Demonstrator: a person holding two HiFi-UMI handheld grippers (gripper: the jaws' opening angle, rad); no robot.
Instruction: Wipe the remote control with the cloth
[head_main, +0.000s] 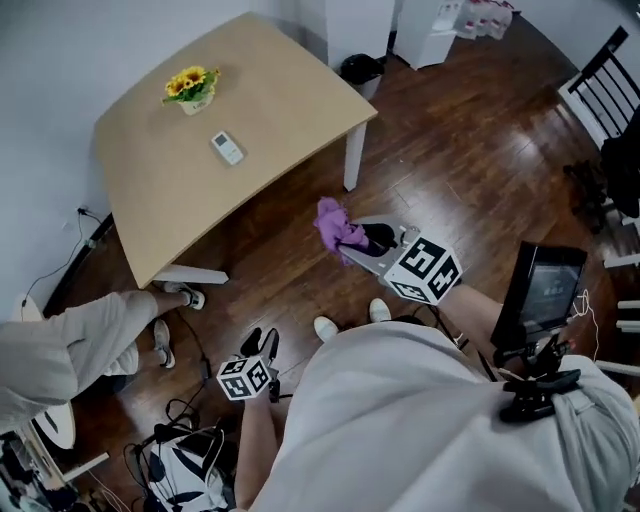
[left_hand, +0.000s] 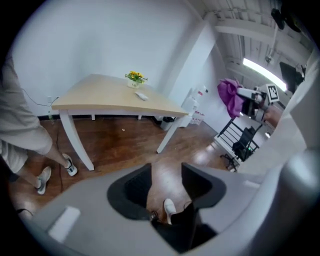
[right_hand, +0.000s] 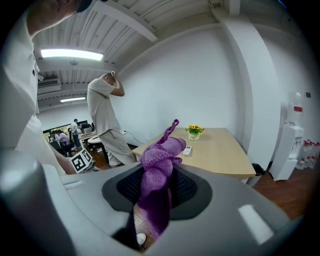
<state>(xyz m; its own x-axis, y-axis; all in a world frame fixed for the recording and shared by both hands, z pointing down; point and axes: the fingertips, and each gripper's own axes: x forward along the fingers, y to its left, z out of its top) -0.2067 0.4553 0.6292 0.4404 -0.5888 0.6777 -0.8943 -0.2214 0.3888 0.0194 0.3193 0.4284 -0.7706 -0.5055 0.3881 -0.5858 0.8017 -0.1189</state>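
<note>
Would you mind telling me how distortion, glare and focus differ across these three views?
Head view: mild wide-angle bend, the table sharp and evenly lit. Left gripper view: strong fisheye, dark corners, ceiling light glaring. Right gripper view: same fisheye; the cloth close and slightly soft.

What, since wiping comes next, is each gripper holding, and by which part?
The right gripper pinches the purple cloth around its bunched middle, with both ends free. The left gripper holds nothing; its jaws stand apart.
</note>
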